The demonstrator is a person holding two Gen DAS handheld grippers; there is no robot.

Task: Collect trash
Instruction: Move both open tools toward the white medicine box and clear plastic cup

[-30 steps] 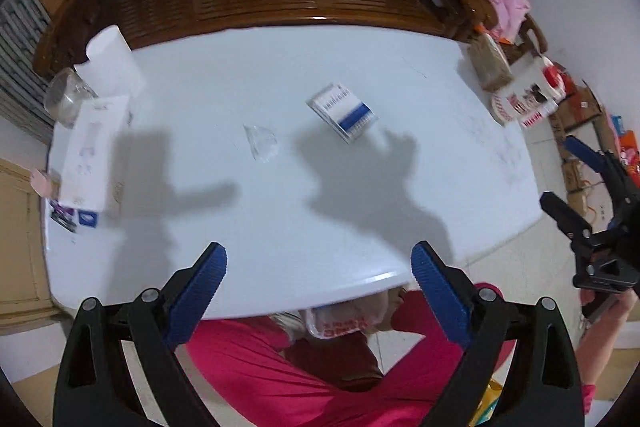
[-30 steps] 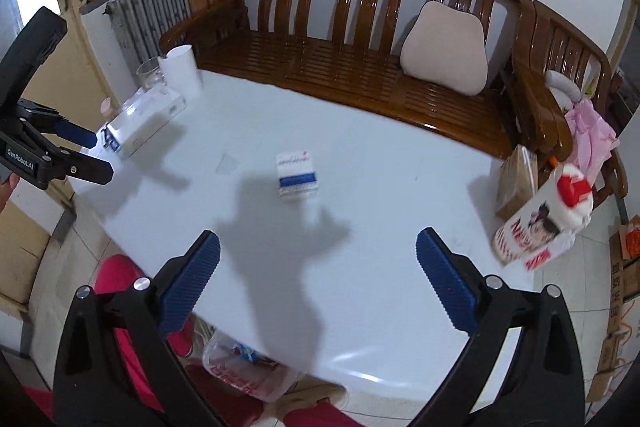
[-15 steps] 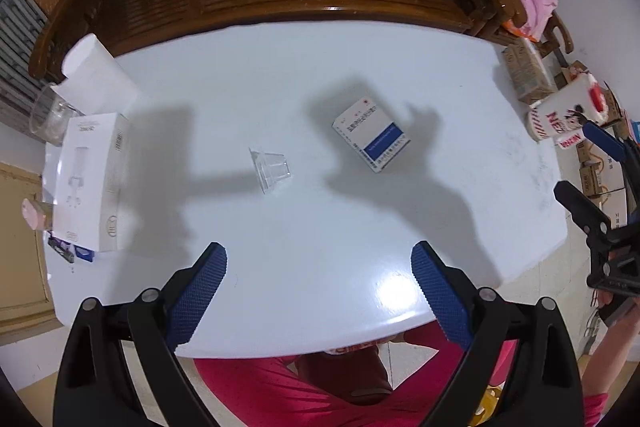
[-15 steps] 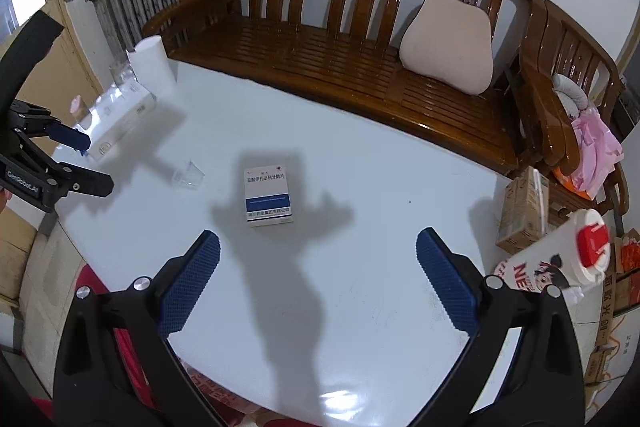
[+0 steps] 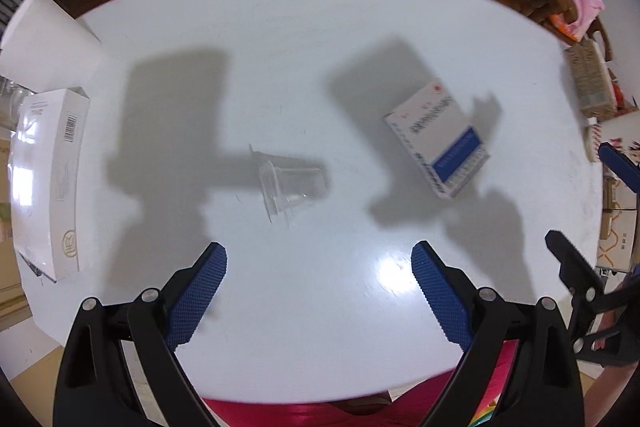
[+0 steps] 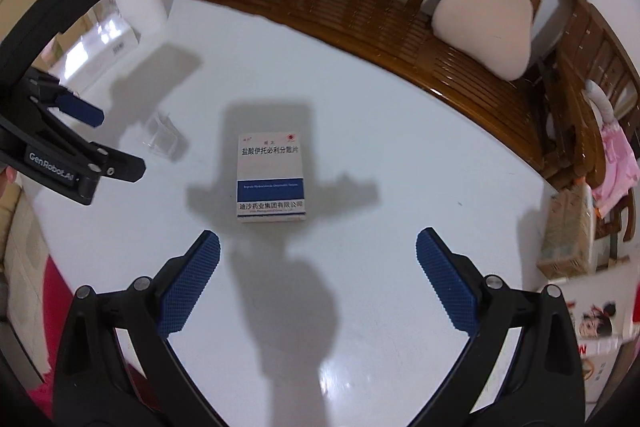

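I am holding my left gripper [image 5: 318, 267] spread wide over the white table [image 5: 320, 39], empty, just short of the clear plastic cup [image 5: 290, 185], whose outline is hard to make out. My right gripper [image 6: 318, 259] is gaping too, facing the medicine box [image 6: 271, 178] lying beside the cup.

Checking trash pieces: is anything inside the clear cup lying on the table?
The clear cup lies tipped on the white table, and only the tabletop shows through its walls. It looks empty, though glare blurs the bottom.
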